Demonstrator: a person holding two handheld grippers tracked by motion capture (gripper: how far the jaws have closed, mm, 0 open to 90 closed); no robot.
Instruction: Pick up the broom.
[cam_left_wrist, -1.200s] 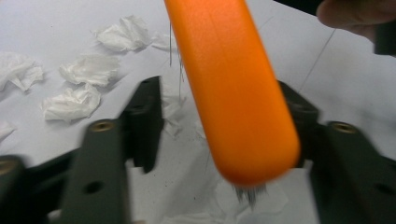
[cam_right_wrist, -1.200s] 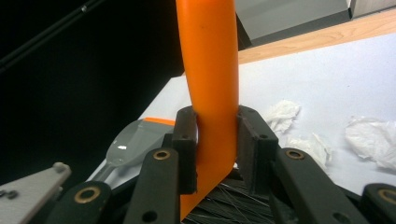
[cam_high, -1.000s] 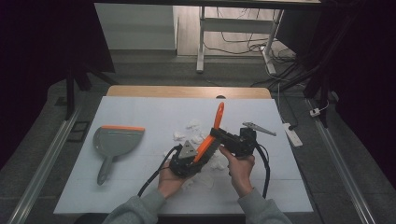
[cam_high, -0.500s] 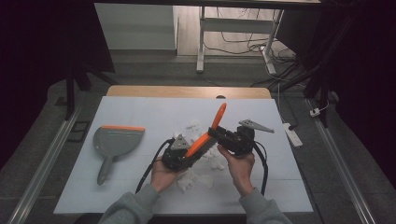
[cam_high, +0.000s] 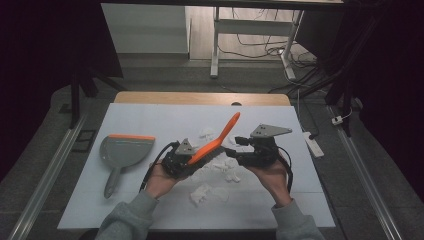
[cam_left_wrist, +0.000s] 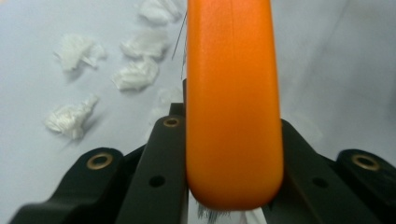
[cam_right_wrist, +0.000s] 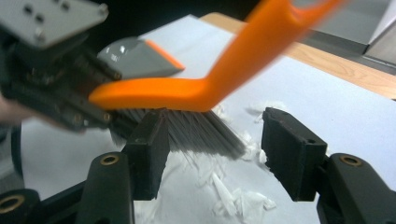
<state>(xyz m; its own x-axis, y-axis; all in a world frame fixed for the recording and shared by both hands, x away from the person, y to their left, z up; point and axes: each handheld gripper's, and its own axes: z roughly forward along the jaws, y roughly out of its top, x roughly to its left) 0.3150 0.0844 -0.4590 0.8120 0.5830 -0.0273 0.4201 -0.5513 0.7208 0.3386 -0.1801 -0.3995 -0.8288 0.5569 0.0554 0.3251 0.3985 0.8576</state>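
Gripping the orange brush (cam_high: 220, 137) in the left tool (cam_high: 187, 157), just left of centre in the high view, jaws clenched on the flat head end so that the handle is angling up and to the right, clear of the worktop (cam_high: 150, 115). Filling the middle of the left gripper view with that orange back, pinched between the two black jaws.

Letting go with the right tool (cam_high: 240, 152), right of centre in the high view: jaws having just been opening, now standing apart with nothing pressed between the pads. Looking, in the right gripper view, across that gap at the grey bristles (cam_right_wrist: 201, 133), which are hanging under the orange head just beyond the jaw tips, apparently untouched.

Judging the handover as about done, then: brush passing fully into the left tool's hold, right tool freeing itself.

Leaving the real work undone, by the look of it. Lying scattered over the centre and lower centre of the worktop, the white paper scraps (cam_high: 202, 192), none gathered into a heap. Sitting flat at the left of the high view, well apart from both tools and from the scraps, the grey dustpan (cam_high: 122, 152) with its orange lip, nothing visibly in it.

Remaining, probably: bringing the bristles down to the surface, sweeping the scraps together, fetching the dustpan with the freed tool, and brushing the lot in.
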